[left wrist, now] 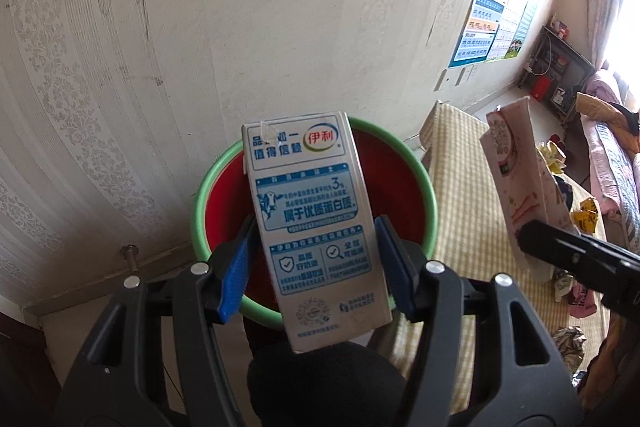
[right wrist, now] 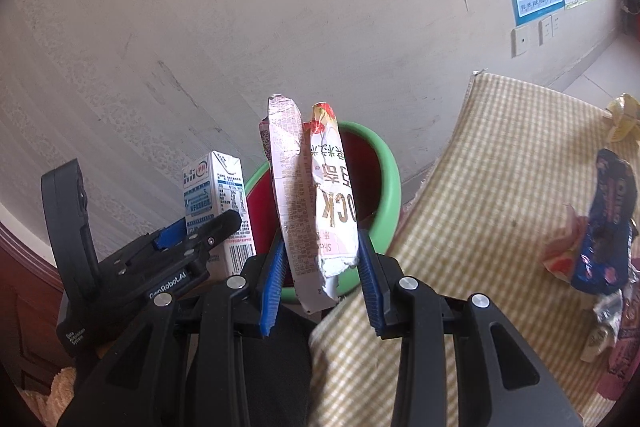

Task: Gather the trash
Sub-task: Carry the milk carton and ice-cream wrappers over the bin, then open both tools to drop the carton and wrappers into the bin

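the left gripper (left wrist: 316,259) is clamped about half open on a white and blue milk carton (left wrist: 312,223), its blue pads pressing the carton's two narrow sides. the carton stands nearly upright, right in front of a red bin with a green rim (left wrist: 430,195), which sits on the floor against the papered wall (left wrist: 160,47).

the right gripper (right wrist: 322,267) is closed narrowly on a crumpled pink and white snack wrapper (right wrist: 312,203), folded lengthwise and sticking up between the pads. from the right wrist view the bin (right wrist: 390,195) lies at about one o'clock just behind the wrapper, and the milk carton (right wrist: 218,195) stands at about ten o'clock.

more wrappers (right wrist: 604,227) lie at three o'clock on a yellow checked mat (right wrist: 500,167).
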Available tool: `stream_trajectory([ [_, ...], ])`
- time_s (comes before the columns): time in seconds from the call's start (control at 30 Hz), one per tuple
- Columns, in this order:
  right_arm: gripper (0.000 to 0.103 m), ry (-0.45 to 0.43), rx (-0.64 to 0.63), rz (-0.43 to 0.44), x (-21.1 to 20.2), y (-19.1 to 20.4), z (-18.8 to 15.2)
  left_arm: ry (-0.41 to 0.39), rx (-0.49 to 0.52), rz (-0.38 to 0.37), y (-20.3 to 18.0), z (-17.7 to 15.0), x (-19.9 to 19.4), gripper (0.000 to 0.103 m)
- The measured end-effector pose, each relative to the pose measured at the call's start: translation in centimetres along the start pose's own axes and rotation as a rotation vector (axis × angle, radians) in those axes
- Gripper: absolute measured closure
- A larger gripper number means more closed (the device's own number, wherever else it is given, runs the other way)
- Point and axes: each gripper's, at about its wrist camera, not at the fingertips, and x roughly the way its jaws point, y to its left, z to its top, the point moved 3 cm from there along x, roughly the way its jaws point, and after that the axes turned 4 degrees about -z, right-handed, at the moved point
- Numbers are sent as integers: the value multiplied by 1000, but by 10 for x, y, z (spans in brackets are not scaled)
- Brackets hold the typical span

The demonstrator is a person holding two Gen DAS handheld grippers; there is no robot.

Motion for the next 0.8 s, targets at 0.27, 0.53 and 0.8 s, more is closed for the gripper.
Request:
stream_trajectory([
  [0.27,69,47,32,30,31,2,11,32,-25,-13,16,7,18,47],
  [0.53,62,68,49,61,53,8,19,62,-29,0,23,11,36,46],
  [0.8,41,30,60,27,42,-1,15,70,-27,27,27,5,42,27],
])
